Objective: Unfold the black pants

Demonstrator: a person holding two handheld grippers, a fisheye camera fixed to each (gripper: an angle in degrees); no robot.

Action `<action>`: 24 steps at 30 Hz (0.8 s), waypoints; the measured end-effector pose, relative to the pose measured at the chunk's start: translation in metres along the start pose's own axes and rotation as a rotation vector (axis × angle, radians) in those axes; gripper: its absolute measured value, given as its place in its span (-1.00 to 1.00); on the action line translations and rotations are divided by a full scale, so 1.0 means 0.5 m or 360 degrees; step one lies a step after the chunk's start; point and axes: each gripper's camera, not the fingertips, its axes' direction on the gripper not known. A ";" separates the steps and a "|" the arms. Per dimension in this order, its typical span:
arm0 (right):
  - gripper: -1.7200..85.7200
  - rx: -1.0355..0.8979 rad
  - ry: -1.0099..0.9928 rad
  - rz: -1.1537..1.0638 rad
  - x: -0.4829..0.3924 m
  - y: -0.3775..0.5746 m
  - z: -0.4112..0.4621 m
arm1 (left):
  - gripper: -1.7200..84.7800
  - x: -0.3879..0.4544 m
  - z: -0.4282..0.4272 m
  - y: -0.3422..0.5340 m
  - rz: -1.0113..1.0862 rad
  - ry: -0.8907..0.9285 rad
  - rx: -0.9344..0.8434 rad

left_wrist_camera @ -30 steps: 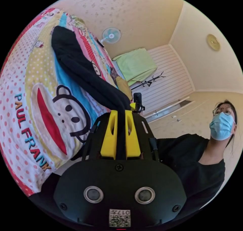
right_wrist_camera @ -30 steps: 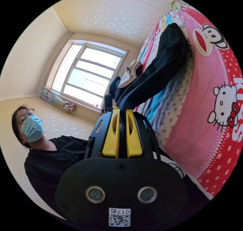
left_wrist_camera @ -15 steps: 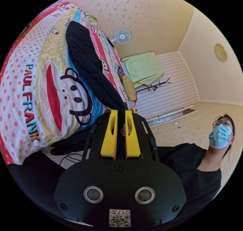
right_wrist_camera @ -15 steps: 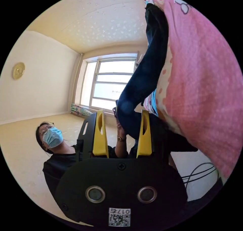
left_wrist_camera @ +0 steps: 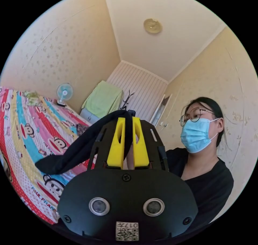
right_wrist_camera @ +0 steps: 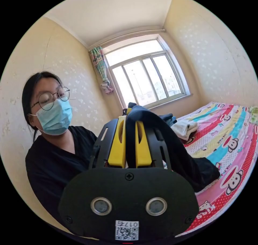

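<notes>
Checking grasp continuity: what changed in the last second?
The right gripper opened half a second ago and has shut again on the black pants. Both views swung round, so the cameras moved. The left gripper stayed shut on the pants, which still trail onto the bedspread.

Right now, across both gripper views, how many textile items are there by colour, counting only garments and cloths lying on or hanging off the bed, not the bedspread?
Black: 1, the black pants, held by the left gripper and the right gripper.
White: 1, a white cloth.
Dark: 1, a dark bundle beside it.
Green: 1, a green cloth.
Total: 4
</notes>
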 end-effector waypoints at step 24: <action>-0.92 -0.0057 0.0651 0.0552 0.607 -0.081 0.183 | -0.84 -0.610 0.104 0.044 -0.0323 -0.0827 -0.0118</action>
